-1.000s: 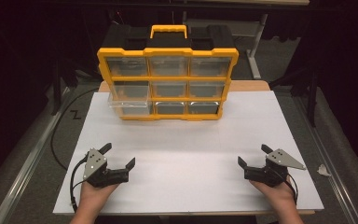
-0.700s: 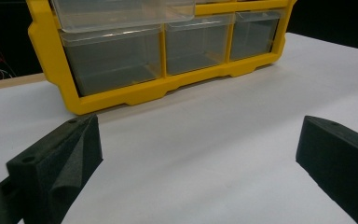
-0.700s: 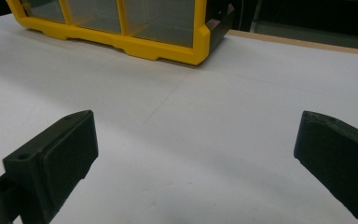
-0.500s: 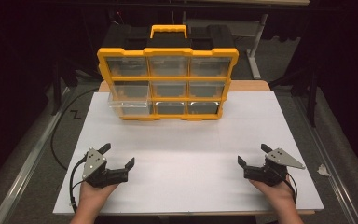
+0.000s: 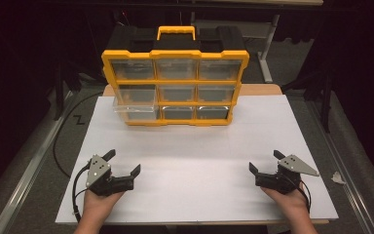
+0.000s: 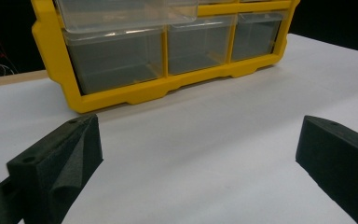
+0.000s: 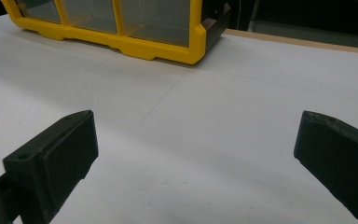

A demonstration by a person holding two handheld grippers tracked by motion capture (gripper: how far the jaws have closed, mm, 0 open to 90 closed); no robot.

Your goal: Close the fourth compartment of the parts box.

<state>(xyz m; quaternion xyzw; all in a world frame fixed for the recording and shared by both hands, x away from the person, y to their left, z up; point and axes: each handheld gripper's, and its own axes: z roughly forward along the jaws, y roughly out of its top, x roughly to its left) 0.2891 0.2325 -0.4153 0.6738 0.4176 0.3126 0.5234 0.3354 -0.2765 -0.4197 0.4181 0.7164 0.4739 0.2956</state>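
- Organizer [image 5: 174, 80] upright at far side of tabletop [image 5: 199, 161], handle on top, clear drawers facing the person.
- Middle-left drawer [image 5: 135, 100] pulled partway out, jutting past the yellow frame; other drawers flush.
- Left claw [image 5: 124, 163] resting low on near left of tabletop, jaws wide, holding nothing, well apart from organizer.
- Right claw [image 5: 263, 161] resting on near right, jaws likewise wide and empty, well apart from organizer.
- Step in hand, as judged: start pose, no reach begun; work likely on the jutting drawer.
- Next move calls for carrying the left claw forward to that drawer's front lip and closing across it, with the right claw free to steady the frame.
- Left claw view: bottom drawers [image 6: 116, 58] close up, seemingly empty, underside of the open drawer above them, which the high view cannot show.
- Right claw view: organizer's right bottom corner [image 7: 193, 49] and black back casing.
- High view alone gives both hands, handle and full grid.
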